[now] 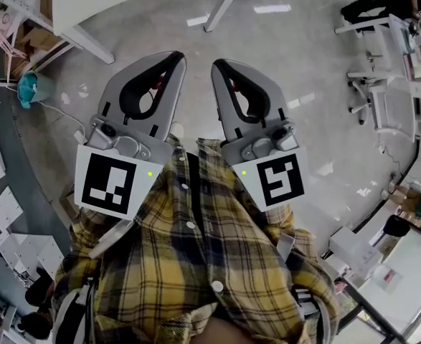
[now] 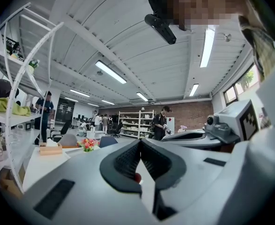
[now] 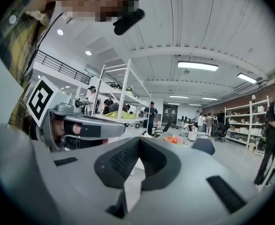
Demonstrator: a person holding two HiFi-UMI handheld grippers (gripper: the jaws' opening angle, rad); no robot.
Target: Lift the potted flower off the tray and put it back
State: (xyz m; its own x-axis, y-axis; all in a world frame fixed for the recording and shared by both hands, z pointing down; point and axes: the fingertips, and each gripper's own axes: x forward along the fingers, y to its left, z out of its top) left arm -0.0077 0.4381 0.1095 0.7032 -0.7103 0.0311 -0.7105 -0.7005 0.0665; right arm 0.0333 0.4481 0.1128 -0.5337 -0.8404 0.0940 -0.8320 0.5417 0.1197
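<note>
The potted flower (image 2: 87, 144), pink and orange blooms, stands far off on a white table (image 2: 43, 163) in the left gripper view. In the right gripper view the potted flower (image 3: 174, 139) shows small beyond the jaws. I cannot make out the tray. My left gripper (image 2: 140, 142) is shut with nothing between its dark pads. My right gripper (image 3: 139, 141) is also shut and empty. In the head view the left gripper (image 1: 173, 58) and the right gripper (image 1: 221, 65) are held side by side at chest height over the floor, in front of a plaid shirt.
A wooden box (image 2: 50, 148) sits on the table near the flower. A white rack (image 2: 15, 78) rises at the left. Shelves (image 2: 137, 123) and several people stand at the back of the hall. White table legs (image 1: 224, 6) and a teal bin (image 1: 29, 88) are on the floor.
</note>
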